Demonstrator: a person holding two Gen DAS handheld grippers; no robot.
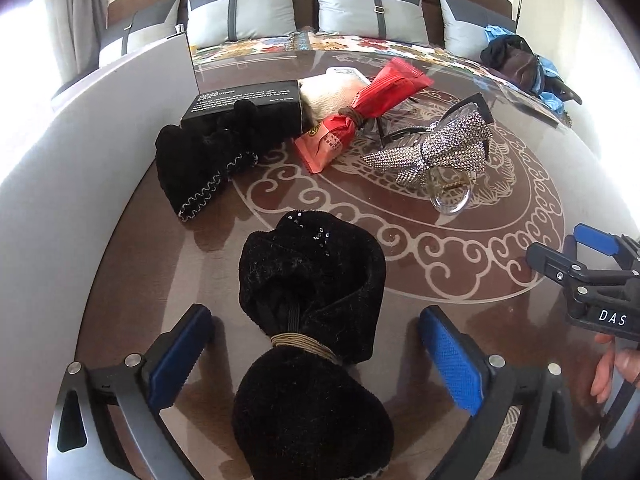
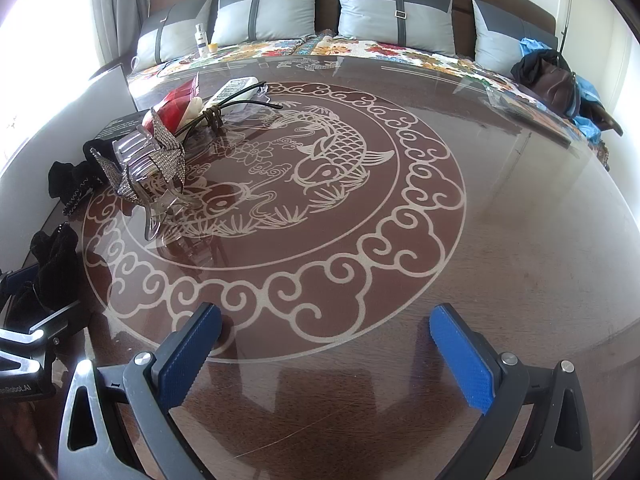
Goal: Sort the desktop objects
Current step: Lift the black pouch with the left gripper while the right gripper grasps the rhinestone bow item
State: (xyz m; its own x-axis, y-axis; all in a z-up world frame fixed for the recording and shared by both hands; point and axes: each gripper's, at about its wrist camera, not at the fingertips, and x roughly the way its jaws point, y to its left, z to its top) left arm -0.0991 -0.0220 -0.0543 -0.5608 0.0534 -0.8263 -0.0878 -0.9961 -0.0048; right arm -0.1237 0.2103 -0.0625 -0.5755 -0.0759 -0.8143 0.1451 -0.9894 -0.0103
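Observation:
A black velvet bow point(image 1: 312, 340), tied at its waist with tan cord, lies on the round patterned table point(image 1: 460, 264) between the fingers of my left gripper point(image 1: 316, 314). That gripper is open and its blue pads point(image 1: 180, 354) stand clear of the bow on both sides. Farther back lie a second black fuzzy bow point(image 1: 200, 168), a black box point(image 1: 244, 104), a red packet point(image 1: 360, 116) and a rhinestone hair claw point(image 1: 440, 152). My right gripper point(image 2: 324, 320) hovers open over bare table point(image 2: 520, 240) with nothing between its fingers. The hair claw point(image 2: 148, 160) sits to its far left.
A white remote point(image 2: 236, 88) and a cream cloth point(image 1: 332, 96) lie behind the red packet. A cushioned bench with grey pillows point(image 2: 396, 12) runs along the far side, with a brown bag point(image 2: 556, 80) at its right. A white wall point(image 1: 80, 160) borders the table's left edge.

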